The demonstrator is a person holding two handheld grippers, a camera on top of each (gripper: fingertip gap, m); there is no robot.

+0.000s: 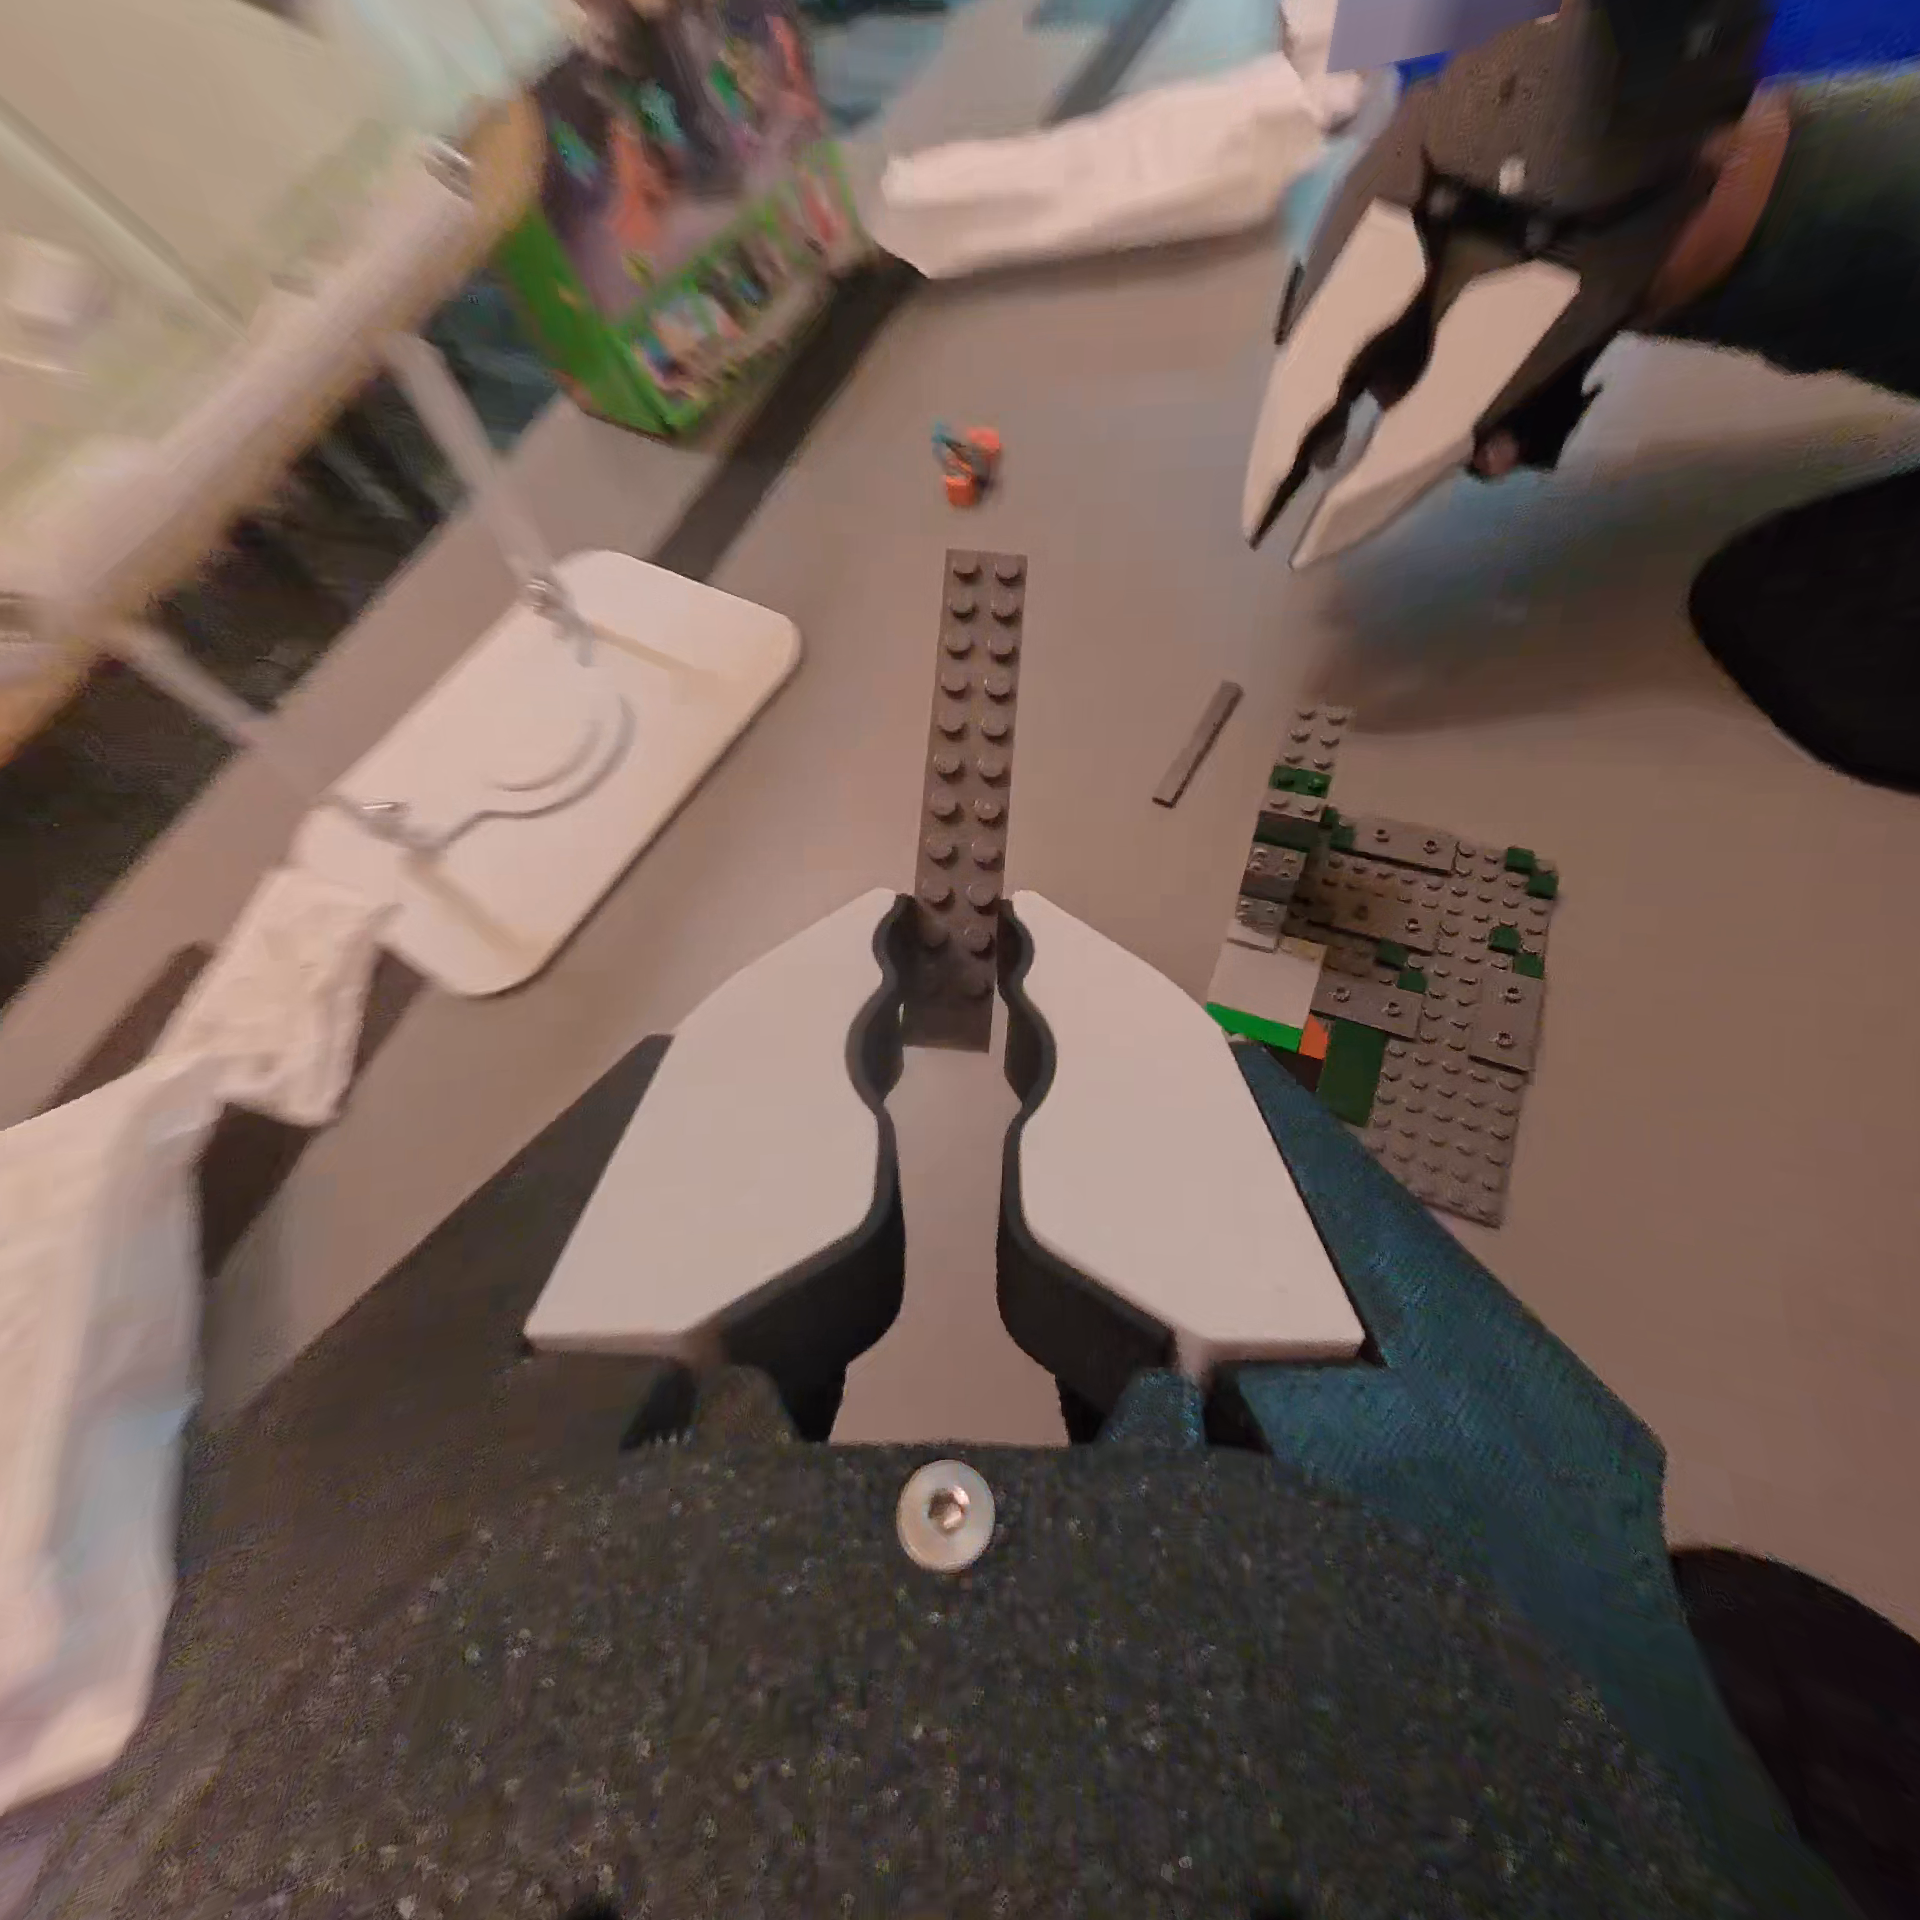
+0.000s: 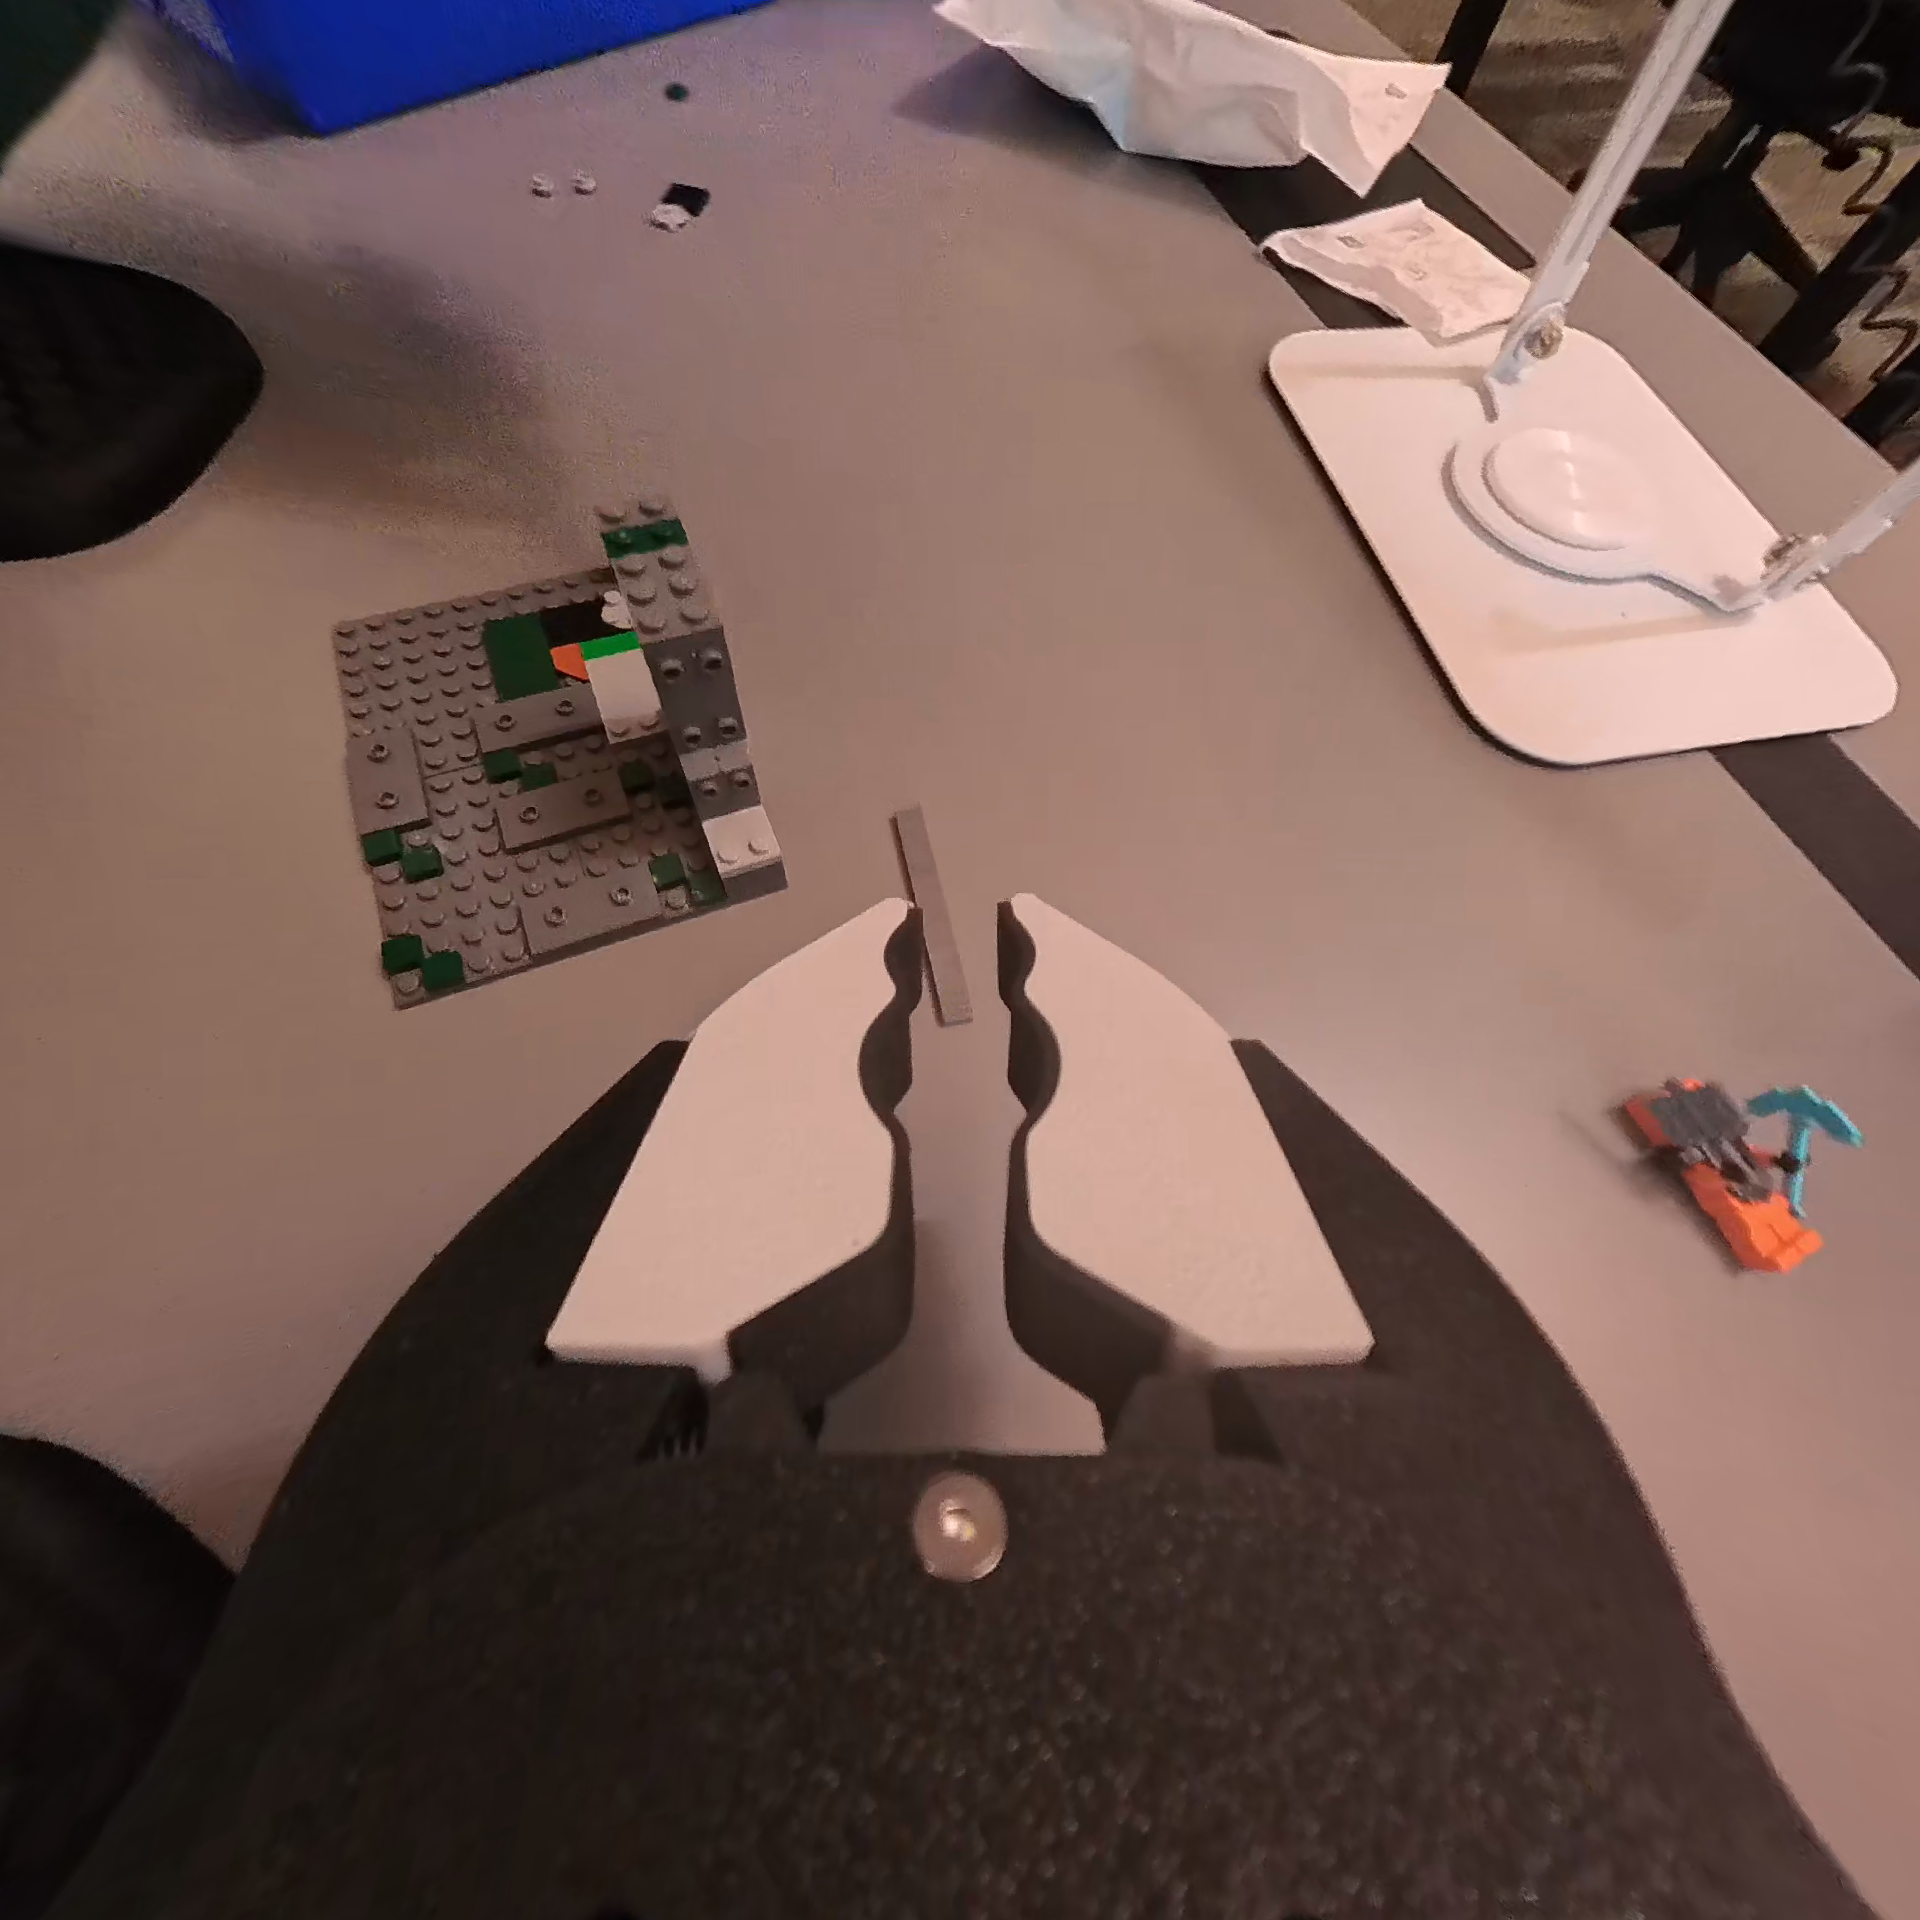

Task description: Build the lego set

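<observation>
My left gripper (image 1: 951, 920) is shut on the near end of a long dark grey two-stud-wide plate (image 1: 971, 727), which sticks out forward above the grey table. The partly built set, a grey studded baseplate with green, white and orange pieces (image 1: 1434, 987), lies to its right and also shows in the right wrist view (image 2: 551, 758). My right gripper (image 2: 956, 912) is open and empty, above a thin grey tile strip (image 2: 935, 914) that lies on the table. In the left wrist view that gripper (image 1: 1288, 535) hangs well above the strip (image 1: 1198, 743).
An orange minifigure with a teal pickaxe (image 2: 1735, 1174) lies at the right. A white lamp base (image 2: 1579, 582) stands near the table's edge. Crumpled white bags (image 2: 1195, 83), small loose pieces (image 2: 675, 203), a blue box (image 2: 416, 52) and the green set box (image 1: 675, 260) surround the area. My right fingertips sit around 20 cm from my left ones.
</observation>
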